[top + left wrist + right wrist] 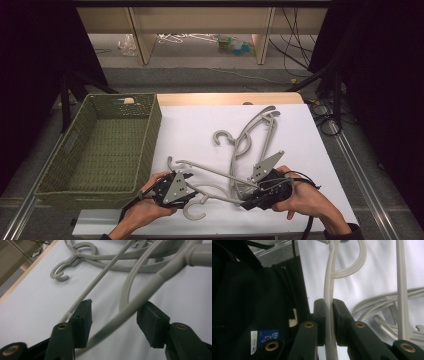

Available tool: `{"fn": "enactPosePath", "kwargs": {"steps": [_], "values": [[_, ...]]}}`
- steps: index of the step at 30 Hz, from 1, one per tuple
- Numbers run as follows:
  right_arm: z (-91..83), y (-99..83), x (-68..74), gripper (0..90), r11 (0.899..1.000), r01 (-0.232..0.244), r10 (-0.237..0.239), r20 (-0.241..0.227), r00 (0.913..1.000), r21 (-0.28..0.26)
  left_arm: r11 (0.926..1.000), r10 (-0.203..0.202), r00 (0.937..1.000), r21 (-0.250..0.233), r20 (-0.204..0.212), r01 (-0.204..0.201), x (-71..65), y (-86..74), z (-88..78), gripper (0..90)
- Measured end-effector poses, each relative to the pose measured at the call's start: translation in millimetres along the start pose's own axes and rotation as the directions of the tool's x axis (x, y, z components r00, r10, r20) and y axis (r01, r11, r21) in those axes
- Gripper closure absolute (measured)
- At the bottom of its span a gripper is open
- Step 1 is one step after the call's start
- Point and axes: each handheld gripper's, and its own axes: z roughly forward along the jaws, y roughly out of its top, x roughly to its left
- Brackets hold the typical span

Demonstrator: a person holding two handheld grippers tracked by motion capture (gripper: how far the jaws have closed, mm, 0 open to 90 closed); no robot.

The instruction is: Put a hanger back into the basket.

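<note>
Holding: my right fingers [328, 315] clamp the near hanger [215, 175].
Left fingers [113, 320]: apart, straddling its arm.
Basket [150, 130]: empty; hangers remain on the surface [190, 125].

Smooth grey plastic hanger [215, 182]

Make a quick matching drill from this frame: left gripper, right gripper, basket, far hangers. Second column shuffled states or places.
Things:
1. left gripper
2. right gripper
3. woven basket
4. far hangers

States or places:
A. green, at the table's left side, nothing inside
B. jaws apart, a hanger arm running between the pads, not clamped
C. lying loose in a tangle on the white sheet
D. jaws clamped on a grey hanger arm

Pairs: 1-B, 2-D, 3-A, 4-C
</note>
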Motion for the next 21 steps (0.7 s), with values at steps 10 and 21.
{"fn": "enactPosePath", "kwargs": {"steps": [10, 21], "values": [[1.0, -2.4, -3.6, 82.2, 1.000, 0.014, -0.014, -0.017, 0.9998, 0.003, 0.9862, 0.164, 0.9844, 0.009, 0.064, -0.165, -3.7, 7.4, -1.3, 65.6], [-12.3, -4.6, -13.3, 71.8, 0.998, 0.017, -0.010, 0.114, 0.9934, -0.058, 0.9694, 0.245, 0.9684, -0.031, 0.049, -0.243, -5.4, 29.4, -22.4, 75.8]]}}
